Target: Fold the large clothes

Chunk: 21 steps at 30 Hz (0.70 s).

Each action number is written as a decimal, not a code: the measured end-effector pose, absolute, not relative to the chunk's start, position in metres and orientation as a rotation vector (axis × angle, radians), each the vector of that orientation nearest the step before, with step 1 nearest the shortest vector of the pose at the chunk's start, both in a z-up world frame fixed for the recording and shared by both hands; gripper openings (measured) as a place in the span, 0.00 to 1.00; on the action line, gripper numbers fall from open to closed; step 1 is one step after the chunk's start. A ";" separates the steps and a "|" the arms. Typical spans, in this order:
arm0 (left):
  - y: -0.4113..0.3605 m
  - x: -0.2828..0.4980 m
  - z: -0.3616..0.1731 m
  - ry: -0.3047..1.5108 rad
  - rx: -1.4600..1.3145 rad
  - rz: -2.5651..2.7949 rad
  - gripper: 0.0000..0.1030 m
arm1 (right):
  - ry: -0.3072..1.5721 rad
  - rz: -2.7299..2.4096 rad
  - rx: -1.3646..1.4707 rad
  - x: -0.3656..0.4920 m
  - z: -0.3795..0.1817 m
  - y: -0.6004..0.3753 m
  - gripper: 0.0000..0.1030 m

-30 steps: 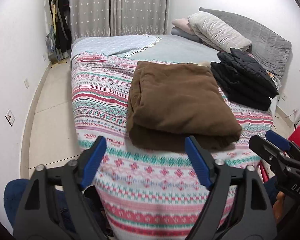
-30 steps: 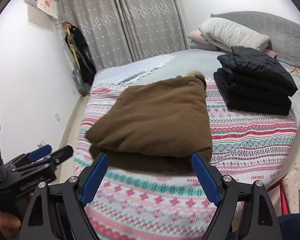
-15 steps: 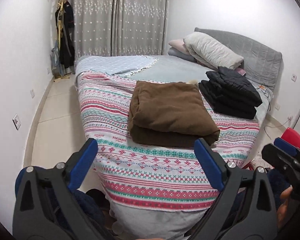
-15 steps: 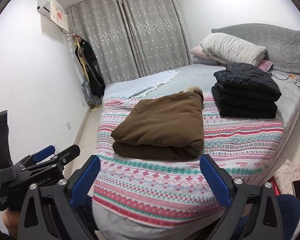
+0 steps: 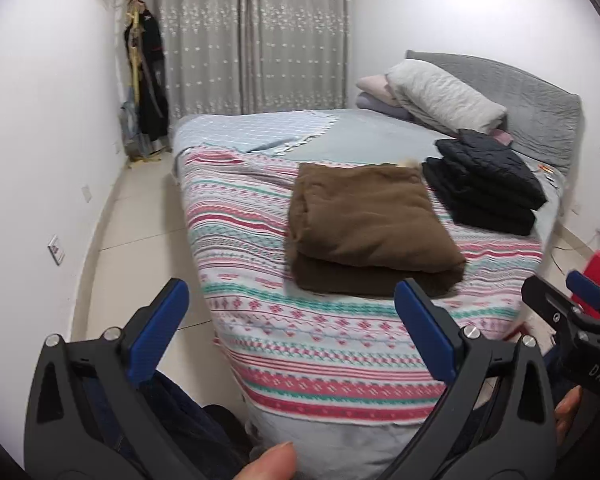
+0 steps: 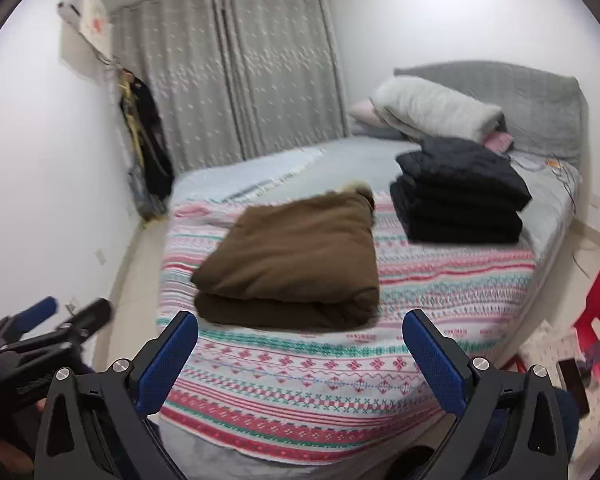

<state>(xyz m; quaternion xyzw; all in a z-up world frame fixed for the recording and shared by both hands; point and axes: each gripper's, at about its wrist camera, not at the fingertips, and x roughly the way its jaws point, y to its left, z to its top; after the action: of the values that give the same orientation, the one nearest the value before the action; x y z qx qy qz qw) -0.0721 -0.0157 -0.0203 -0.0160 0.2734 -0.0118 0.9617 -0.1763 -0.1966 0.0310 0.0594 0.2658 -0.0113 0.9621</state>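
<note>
Brown garment (image 5: 372, 228): thick, soft, floppy and bulky; take it by the folded edge.
Left claw (image 5: 292, 332): opening wide, empty.
Right claw (image 6: 300, 356): wide open, empty.

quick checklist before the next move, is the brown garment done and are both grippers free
1. Folded brown fleece garment lies in a squared bundle on the striped patterned blanket: ok.
2. Left gripper open, with nothing between its blue pads: ok.
3. Right gripper open and empty: ok.
4. Both grippers apart from the brown garment, at the near edge of the bed: ok.
5. Stack of folded black quilted garments sits apart from the brown one, nearer the grey headboard: ok.
6. Another unfolded large garment within reach: cannot tell.
</note>
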 end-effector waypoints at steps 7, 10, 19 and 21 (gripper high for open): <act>-0.021 -0.055 -0.038 0.564 0.018 0.069 0.99 | 0.586 -0.096 0.047 -0.154 0.014 -0.187 1.00; -0.023 -0.048 -0.043 0.566 0.029 0.082 0.99 | 0.581 -0.130 0.025 -0.150 0.012 -0.185 1.00; -0.028 -0.031 -0.055 0.596 0.018 0.052 0.99 | 0.581 -0.206 0.011 -0.129 0.003 -0.193 1.00; -0.028 -0.027 -0.059 0.607 0.020 0.051 0.99 | 0.591 -0.214 0.007 -0.121 -0.001 -0.194 1.00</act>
<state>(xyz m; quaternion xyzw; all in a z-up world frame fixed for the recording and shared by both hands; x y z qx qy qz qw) -0.0267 -0.0283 -0.0586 0.0100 0.2990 0.0249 0.9539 -0.1215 -0.1941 -0.0010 0.0036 0.2906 -0.1054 0.9510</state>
